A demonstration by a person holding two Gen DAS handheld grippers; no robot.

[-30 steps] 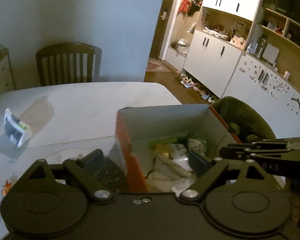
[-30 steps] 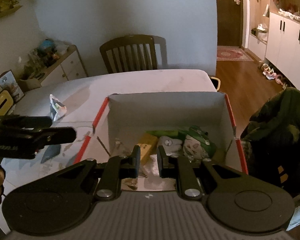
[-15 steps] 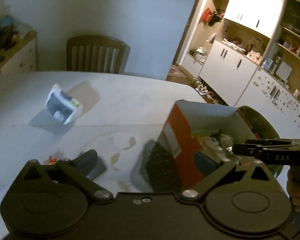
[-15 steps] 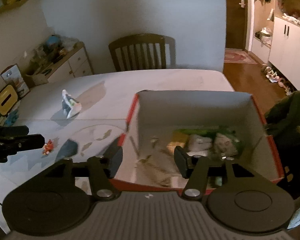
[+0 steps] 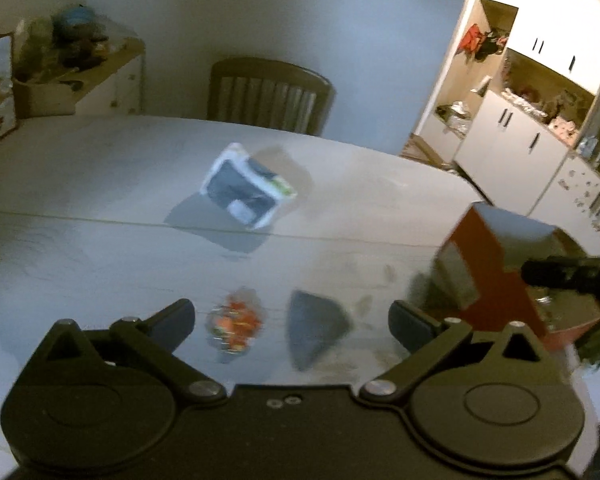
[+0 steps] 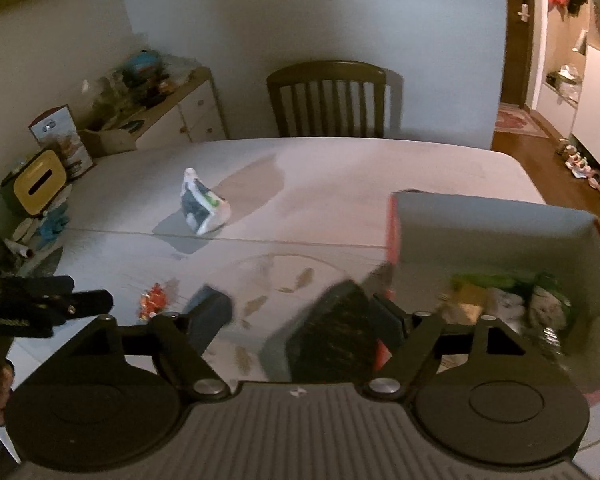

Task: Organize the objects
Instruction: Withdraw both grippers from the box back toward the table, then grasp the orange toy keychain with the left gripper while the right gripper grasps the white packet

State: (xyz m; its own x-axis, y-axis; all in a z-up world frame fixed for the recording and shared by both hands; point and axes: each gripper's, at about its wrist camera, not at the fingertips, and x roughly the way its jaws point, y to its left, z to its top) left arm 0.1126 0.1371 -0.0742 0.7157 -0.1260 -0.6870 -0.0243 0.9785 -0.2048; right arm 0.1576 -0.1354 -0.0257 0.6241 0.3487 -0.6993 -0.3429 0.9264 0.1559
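A red cardboard box (image 6: 396,236) with several packets inside stands at the table's right; it also shows in the left wrist view (image 5: 496,280). A white and dark blue packet (image 5: 246,188) lies mid-table, also in the right wrist view (image 6: 202,206). A small red and orange wrapped item (image 5: 236,322) lies near the front, just ahead of my left gripper (image 5: 292,320), which is open and empty. It also shows in the right wrist view (image 6: 154,300). My right gripper (image 6: 306,316) is open and empty, beside the box's left wall.
A dark wooden chair (image 6: 326,98) stands behind the white table (image 6: 340,184). A sideboard with clutter (image 6: 156,92) and a yellow tissue box (image 6: 38,178) are at the left. White cabinets (image 5: 520,136) stand at the right.
Both grippers have swung left, away from the box toward the table's middle. The right gripper has opened wide. The small red item has come into view in front of the left gripper.
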